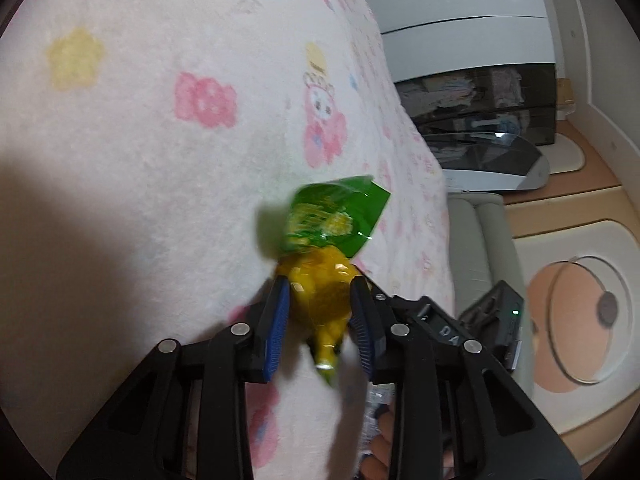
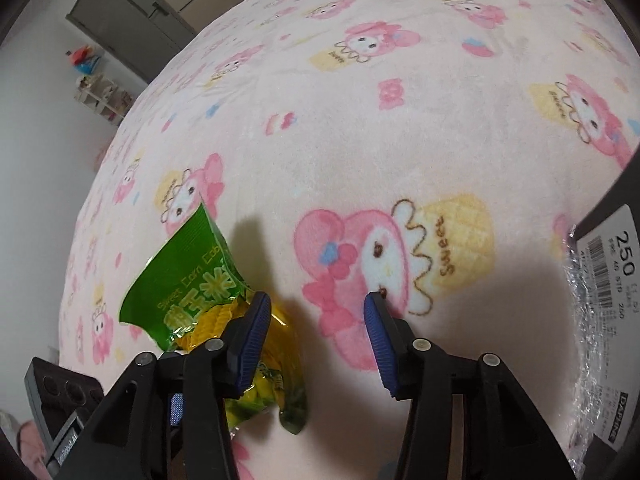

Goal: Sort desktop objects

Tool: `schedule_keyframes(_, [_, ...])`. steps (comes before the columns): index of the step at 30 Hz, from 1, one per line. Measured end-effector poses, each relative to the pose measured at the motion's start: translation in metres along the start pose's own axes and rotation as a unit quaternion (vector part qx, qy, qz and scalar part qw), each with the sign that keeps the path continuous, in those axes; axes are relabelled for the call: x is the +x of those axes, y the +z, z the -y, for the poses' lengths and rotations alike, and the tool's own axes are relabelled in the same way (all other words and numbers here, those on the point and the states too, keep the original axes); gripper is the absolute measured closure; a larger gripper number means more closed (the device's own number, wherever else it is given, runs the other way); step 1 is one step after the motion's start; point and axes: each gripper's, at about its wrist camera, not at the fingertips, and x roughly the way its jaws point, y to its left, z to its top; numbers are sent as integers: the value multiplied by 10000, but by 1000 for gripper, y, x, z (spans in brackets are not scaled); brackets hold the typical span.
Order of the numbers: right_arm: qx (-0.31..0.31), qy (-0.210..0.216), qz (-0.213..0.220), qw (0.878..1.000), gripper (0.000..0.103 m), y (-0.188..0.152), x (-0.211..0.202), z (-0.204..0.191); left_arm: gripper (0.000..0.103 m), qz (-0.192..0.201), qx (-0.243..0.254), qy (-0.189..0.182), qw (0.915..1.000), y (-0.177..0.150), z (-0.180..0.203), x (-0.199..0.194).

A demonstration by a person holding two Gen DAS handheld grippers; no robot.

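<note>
On the wide pink blanket (image 2: 360, 120), printed with cartoon rabbits and spread flat across the whole work surface, two hand-held grippers meet over one snack. At the far right edge of that surface stands a dark box (image 2: 608, 300) with a barcode label, wrapped in bubble film; in the left wrist view grey storage drawers (image 1: 472, 80) stand beyond the blanket's right side, and a floor mat lies below them.

The corn snack packet (image 1: 324, 264), green at its far end and yellow at its near end, is held off the blanket near the middle of the near edge. The left gripper (image 1: 320, 308) is clamped on the packet's yellow middle, both blue pads pressing the film. The right gripper (image 2: 316, 340) has its jaws apart with nothing between them; its left finger (image 2: 252, 340) lies against or just in front of the packet, and which of the two cannot be told.

Judged by appearance, the packet is light, and its glossy film looks slippery and easily crumpled. The firm cob inside gives the surest hold, so the bulging yellow middle is the place to grasp; the flat green end flap would likely fold or slide free.
</note>
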Motion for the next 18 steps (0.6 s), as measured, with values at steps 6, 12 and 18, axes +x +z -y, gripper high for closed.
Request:
schedule_keyframes(6, [-141,126,-78,9998,72,-10,-19,-7,80,32,128,194,9997,-15,12,-9])
schedule_keyframes(12, [-229,512,-262,9981,73,-32,-46,-14,97,-333,325,313,9984,-53,30,-24])
schedule_keyframes(18, [-854,333,-292,9954,73,-75,-65,-36,97,-292,717,897,9930,-85,40,-38])
